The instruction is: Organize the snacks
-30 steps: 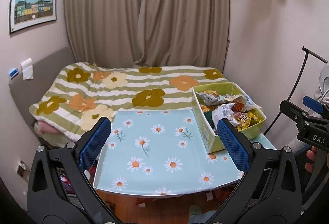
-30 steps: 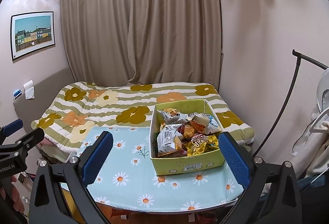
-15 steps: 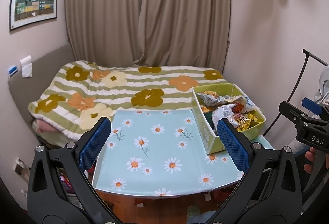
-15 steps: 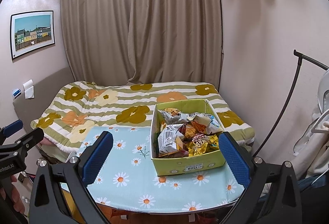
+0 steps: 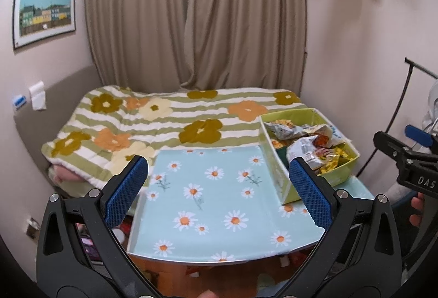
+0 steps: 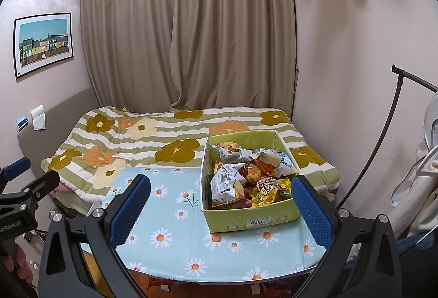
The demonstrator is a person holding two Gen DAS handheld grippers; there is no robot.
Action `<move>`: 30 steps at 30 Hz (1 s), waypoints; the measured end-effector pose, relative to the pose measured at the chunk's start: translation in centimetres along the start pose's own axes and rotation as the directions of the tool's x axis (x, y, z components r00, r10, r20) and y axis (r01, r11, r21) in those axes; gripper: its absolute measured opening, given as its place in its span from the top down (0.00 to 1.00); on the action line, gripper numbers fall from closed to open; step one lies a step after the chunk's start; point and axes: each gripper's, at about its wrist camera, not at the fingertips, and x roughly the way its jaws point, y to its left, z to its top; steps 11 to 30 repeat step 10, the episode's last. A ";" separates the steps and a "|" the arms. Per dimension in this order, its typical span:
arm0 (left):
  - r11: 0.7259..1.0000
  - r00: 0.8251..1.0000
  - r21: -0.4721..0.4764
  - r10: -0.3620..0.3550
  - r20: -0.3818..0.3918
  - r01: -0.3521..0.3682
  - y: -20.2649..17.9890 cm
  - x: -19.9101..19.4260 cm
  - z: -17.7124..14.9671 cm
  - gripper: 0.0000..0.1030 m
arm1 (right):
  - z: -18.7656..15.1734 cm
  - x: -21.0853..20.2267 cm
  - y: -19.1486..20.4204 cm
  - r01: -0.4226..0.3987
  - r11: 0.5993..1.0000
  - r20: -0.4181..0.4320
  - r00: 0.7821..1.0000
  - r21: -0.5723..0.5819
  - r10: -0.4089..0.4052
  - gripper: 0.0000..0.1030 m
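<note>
Snack packets (image 6: 246, 177) fill the green box (image 6: 251, 218) at frame right; table (image 6: 169, 243) bare; both my jaws gape wide, empty.

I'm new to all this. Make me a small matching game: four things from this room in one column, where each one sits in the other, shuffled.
Things:
1. snack packets
2. green box
3. framed picture
4. flowered blanket

Places:
A. on the left wall
B. on the bed, beyond the table
C. inside the box
D. on the daisy tablecloth

Pairs: 1-C, 2-D, 3-A, 4-B
</note>
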 end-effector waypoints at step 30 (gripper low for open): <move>0.998 0.999 -0.050 -0.025 -0.029 0.023 0.5 1.5 -0.7 0.01 | -0.6 0.7 0.0 0.000 1.000 -0.011 1.000 -0.001 0.000 0.01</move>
